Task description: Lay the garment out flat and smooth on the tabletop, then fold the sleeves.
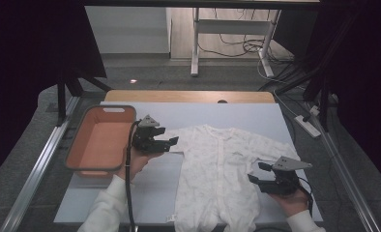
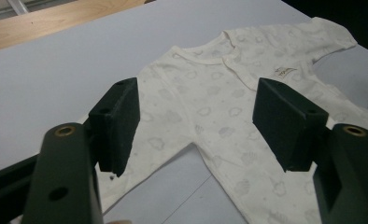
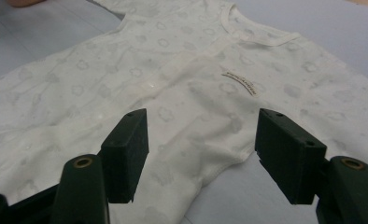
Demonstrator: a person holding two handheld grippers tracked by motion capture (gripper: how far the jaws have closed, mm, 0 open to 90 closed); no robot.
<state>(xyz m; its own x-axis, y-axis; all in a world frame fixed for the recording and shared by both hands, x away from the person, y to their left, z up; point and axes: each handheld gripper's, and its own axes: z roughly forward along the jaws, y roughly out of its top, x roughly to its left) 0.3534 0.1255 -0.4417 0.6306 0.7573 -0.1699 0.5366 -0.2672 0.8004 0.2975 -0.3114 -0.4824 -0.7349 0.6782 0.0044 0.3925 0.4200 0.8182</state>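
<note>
Cream cloud-print romper (image 1: 217, 169), orange basket (image 1: 99, 140), pale blue-grey table (image 1: 256, 113).

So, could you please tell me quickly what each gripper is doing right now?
Left gripper: open, holding nothing, over the baby suit.
Right gripper: open, holding nothing.

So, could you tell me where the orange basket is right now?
In the high view, the orange basket sits at the table's left edge, just left of the left gripper and the white romper.

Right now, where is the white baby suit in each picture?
High view: the white baby suit lies flat at the middle of the table, between the two grippers.
Left gripper view: it stretches from the middle to the right.
Right gripper view: it spreads across the picture.
Shared landmark: its small chest label.
</note>
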